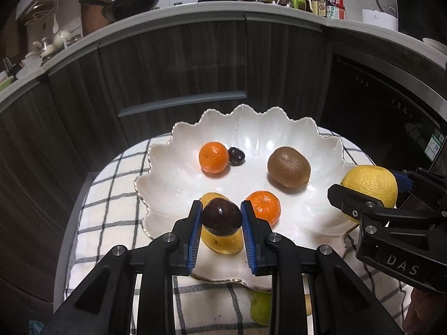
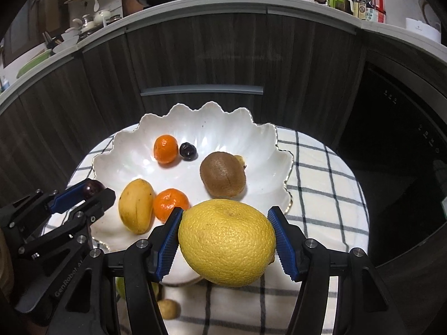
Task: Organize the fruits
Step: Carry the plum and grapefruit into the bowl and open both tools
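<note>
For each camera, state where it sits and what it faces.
Left wrist: on the left gripper, facing the white bowl; jaws hold a dark plum.
Right wrist: on the right gripper, facing the bowl; jaws hold a yellow citrus.
Shared: bowl, kiwi, each other's gripper.
</note>
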`<action>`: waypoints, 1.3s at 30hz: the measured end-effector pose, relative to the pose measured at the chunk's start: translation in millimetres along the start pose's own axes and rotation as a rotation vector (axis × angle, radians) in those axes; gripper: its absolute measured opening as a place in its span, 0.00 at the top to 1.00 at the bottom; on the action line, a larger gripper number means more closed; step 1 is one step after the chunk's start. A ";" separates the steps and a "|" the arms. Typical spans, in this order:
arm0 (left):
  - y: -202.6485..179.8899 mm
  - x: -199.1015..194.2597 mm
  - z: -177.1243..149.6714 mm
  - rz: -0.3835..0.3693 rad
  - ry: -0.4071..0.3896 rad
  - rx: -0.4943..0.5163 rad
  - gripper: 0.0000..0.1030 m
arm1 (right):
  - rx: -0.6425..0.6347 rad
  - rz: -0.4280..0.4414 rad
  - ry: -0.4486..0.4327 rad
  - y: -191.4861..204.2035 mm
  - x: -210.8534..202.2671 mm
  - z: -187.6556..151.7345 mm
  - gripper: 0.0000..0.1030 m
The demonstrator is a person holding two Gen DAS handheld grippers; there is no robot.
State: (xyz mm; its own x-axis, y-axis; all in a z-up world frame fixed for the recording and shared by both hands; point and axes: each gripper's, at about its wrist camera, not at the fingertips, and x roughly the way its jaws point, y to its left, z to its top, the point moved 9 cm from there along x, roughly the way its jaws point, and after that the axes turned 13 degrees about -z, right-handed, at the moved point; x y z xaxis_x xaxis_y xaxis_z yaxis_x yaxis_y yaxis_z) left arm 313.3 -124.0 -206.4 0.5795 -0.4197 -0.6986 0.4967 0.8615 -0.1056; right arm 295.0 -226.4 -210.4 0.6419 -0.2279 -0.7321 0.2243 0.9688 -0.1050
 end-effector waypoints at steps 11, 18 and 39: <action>0.8 15.4 -10.4 -0.026 0.045 -0.025 0.73 | -0.004 0.001 0.029 3.4 11.5 -1.3 0.40; 7.8 13.3 -12.2 -0.004 0.049 -0.044 0.62 | -0.025 -0.015 0.036 6.6 14.3 -1.7 0.39; 18.4 -34.7 -10.7 0.126 -0.053 -0.039 0.00 | 0.016 -0.161 -0.105 -20.2 -36.9 5.7 0.15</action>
State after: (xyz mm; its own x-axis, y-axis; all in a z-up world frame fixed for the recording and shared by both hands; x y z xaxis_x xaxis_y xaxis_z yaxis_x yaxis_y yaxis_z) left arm 295.4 -90.6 -191.6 0.6697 -0.3211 -0.6696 0.3928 0.9184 -0.0475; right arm 270.9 -238.2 -177.4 0.6694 -0.3897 -0.6325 0.3414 0.9175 -0.2040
